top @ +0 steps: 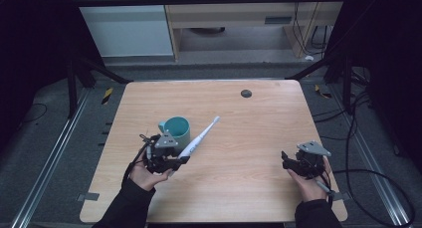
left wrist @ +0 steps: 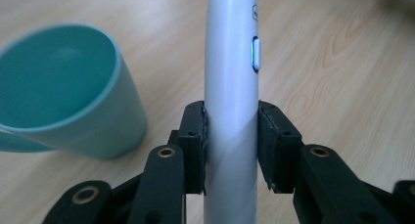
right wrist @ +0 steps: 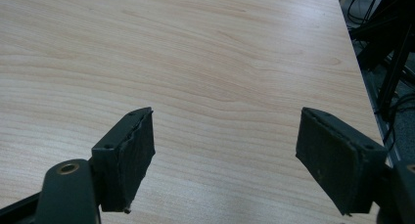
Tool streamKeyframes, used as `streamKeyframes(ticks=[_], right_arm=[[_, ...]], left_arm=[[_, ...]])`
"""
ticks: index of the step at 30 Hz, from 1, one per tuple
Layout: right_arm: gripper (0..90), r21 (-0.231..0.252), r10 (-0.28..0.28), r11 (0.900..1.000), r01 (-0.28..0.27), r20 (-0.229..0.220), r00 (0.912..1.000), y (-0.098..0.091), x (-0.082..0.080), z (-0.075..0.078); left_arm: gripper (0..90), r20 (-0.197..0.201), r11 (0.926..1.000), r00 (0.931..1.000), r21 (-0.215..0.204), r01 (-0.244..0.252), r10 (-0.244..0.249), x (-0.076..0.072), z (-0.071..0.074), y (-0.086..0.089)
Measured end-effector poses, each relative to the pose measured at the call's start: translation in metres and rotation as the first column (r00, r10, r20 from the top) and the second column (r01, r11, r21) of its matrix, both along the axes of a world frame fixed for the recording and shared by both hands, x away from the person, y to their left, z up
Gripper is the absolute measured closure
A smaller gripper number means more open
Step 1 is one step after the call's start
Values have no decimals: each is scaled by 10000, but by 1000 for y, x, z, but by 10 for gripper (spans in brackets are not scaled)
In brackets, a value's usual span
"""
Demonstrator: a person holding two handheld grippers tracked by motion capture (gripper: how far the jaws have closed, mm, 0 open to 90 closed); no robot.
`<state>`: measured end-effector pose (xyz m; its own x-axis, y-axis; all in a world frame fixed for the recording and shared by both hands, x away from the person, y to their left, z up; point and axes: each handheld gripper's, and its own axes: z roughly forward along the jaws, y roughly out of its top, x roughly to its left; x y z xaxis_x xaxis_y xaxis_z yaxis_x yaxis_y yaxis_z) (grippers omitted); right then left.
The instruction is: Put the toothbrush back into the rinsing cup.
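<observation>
A white electric toothbrush [top: 200, 138] slants up and to the right from my left gripper [top: 180, 160], brush head farthest from the hand. In the left gripper view both pads press on the silver-white handle [left wrist: 231, 111], so this gripper is shut on the toothbrush. A teal mug [top: 176, 129] stands upright on the table just behind and left of that gripper, and its open mouth [left wrist: 54, 82] lies left of the handle. My right gripper [top: 290, 161] rests near the table's right front, held in a hand. Its jaws stand wide apart with bare wood between the pads [right wrist: 125, 155].
The light wooden table [top: 239, 153] has a small dark round cap [top: 246, 93] near its far edge. Black frame legs and loose cables [top: 363, 118] lie on the grey floor to the right. A metal rail [top: 50, 158] runs along the floor at the left.
</observation>
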<state>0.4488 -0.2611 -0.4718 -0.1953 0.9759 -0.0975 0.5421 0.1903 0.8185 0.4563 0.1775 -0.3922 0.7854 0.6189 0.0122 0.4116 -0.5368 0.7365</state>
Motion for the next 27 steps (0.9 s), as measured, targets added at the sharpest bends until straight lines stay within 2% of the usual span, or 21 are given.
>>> streamKeyframes(ticks=[3,6,11,14,19,21,22,26,27], right_arm=[[216,-46,17,10000,-17,-22,10000,-1,1,-1],[213,-58,7,10000,-8,-46,10000,-1,1,-1],[209,-119,20,9999,-20,-59,10000,-1,1,-2],[206,-52,1,10000,-2,-40,10000,-1,1,-1],[202,-69,17,10000,-17,6,10000,-1,1,-1],[201,-75,17,10000,-17,35,10000,-1,1,-1],[200,-71,12,10000,-11,42,10000,-1,1,-1],[199,-107,29,9999,-28,80,10000,0,1,-1],[199,-102,34,9999,-33,98,9999,0,1,-1]], left_arm=[[659,506,9982,9981,-504,-329,354,-2,9,7],[659,882,9934,9931,-909,-698,778,-3,15,15],[659,1309,9811,9800,-1429,-1307,1496,-2,23,26],[659,1494,9707,9700,-1751,-1648,1917,1,27,32],[659,1888,9479,9447,-2269,-2238,2682,8,32,40],[659,2048,9357,9305,-2478,-2509,3037,12,33,44],[659,2114,9321,9252,-2525,-2597,3151,14,34,45],[659,2251,9095,9021,-2885,-2992,3682,24,36,48],[659,2254,9059,8991,-2946,-3042,3752,26,36,48]])
